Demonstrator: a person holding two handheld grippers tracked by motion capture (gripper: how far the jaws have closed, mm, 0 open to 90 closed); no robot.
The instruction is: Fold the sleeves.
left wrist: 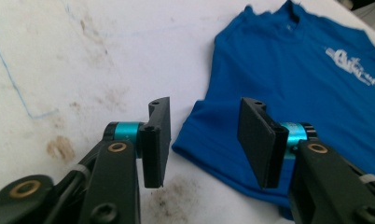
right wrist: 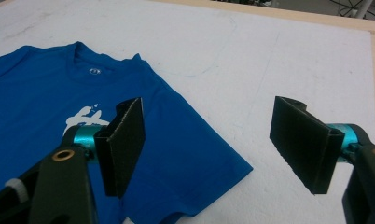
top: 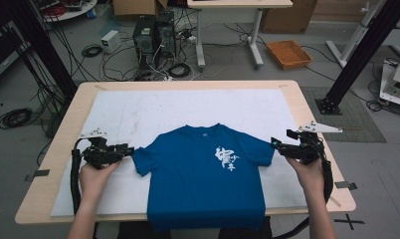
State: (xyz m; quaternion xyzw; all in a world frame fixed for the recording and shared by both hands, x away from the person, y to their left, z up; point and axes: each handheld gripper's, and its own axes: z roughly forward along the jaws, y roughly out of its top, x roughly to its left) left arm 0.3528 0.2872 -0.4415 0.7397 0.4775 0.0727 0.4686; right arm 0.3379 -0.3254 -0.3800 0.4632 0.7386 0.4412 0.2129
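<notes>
Blue T-shirt (top: 205, 174) lies flat, front up, on the white mat (top: 138, 112) covering the table (top: 63, 124), hem overhanging the near edge. Left gripper (top: 129, 150) sits at one sleeve, right gripper (top: 274, 143) at the other; both jaw pairs spread, empty.

Grey floor (top: 49, 214) all around. Upper left: black cables (top: 14, 117) and two PC towers (top: 153, 34). Top centre: white-legged desk (top: 228, 30). Orange tray (top: 288, 53) upper right, black frame posts (top: 359, 55) at both sides.
</notes>
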